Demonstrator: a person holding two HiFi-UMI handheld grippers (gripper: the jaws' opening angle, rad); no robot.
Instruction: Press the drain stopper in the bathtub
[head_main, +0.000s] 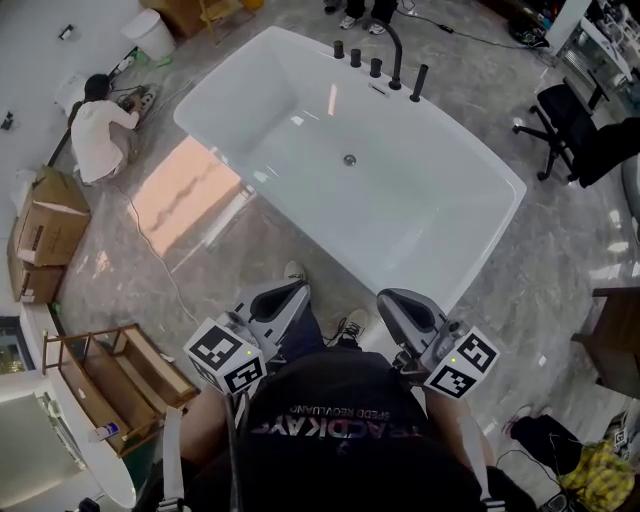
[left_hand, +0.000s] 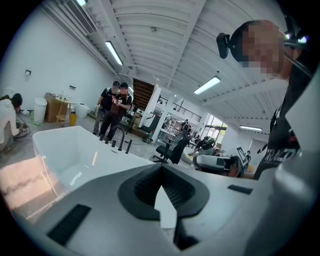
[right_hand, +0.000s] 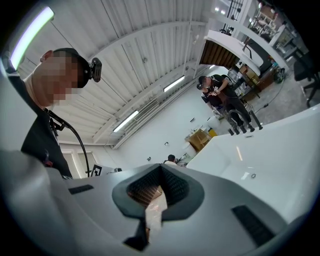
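Note:
A white freestanding bathtub (head_main: 430, 215) stands ahead of me on the marble floor. Its small round metal drain stopper (head_main: 350, 159) sits in the middle of the tub bottom and also shows as a dot, the drain stopper (right_hand: 253, 175), in the right gripper view. My left gripper (head_main: 291, 294) and right gripper (head_main: 392, 300) are held close to my body, short of the tub's near rim and far from the stopper. Both have their jaws together and hold nothing. In the left gripper view the tub (left_hand: 75, 150) lies beyond the left gripper (left_hand: 162, 192). The right gripper (right_hand: 157, 192) points up past the tub.
Black taps and a curved spout (head_main: 395, 55) line the tub's far rim. A person crouches (head_main: 100, 135) at the left near cardboard boxes (head_main: 45, 235). A wooden rack (head_main: 110, 375) stands at lower left, an office chair (head_main: 560, 115) at right. Two people (left_hand: 114, 112) stand beyond the tub.

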